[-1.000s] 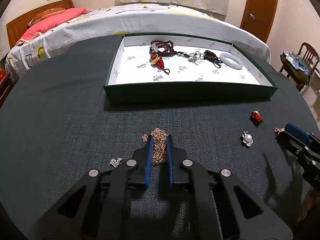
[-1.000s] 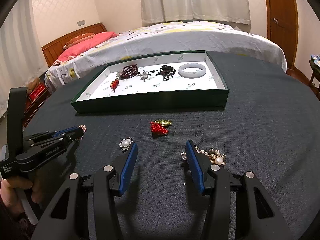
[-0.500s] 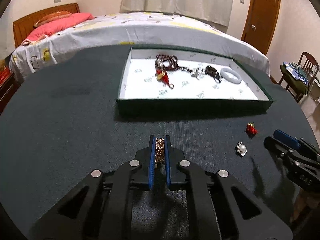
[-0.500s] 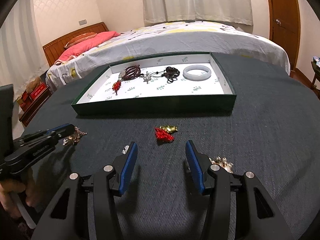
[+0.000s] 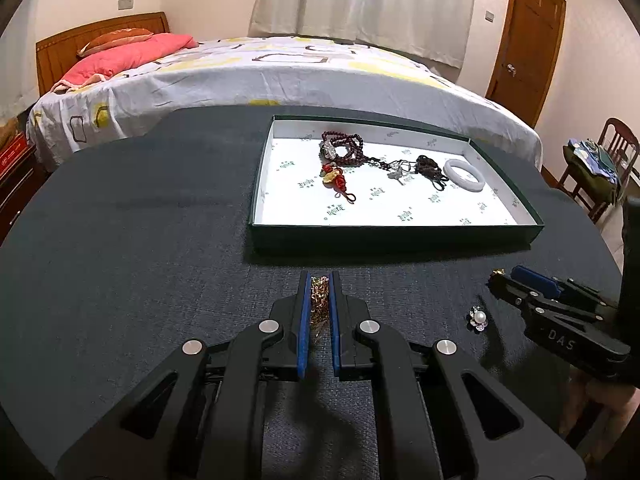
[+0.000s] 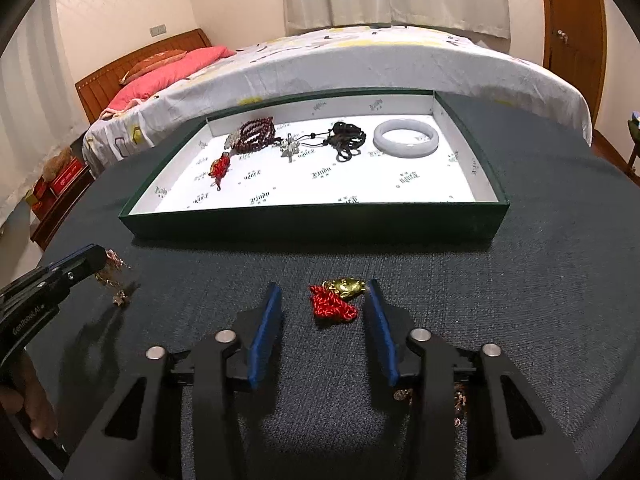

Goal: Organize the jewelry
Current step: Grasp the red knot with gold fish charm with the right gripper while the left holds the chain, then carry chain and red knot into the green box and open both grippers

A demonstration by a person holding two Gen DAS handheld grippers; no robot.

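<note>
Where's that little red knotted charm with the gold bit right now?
In the right wrist view, the red knotted charm lies on the dark table, between the right gripper's closing fingers, just before the green tray.

Dark textured table [image 6: 540, 280] bearing green tray [image 6: 320, 226], red-and-gold charm [image 6: 336, 298], pearl brooch [image 5: 477, 318].

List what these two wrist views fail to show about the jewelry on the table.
- Gold chain, left wrist view: clamped between the left gripper pads; its length is hidden.
- Pearl brooch, right wrist view: mostly hidden behind the right gripper.
- Lettering in the tray, both views: too small to read.
</note>
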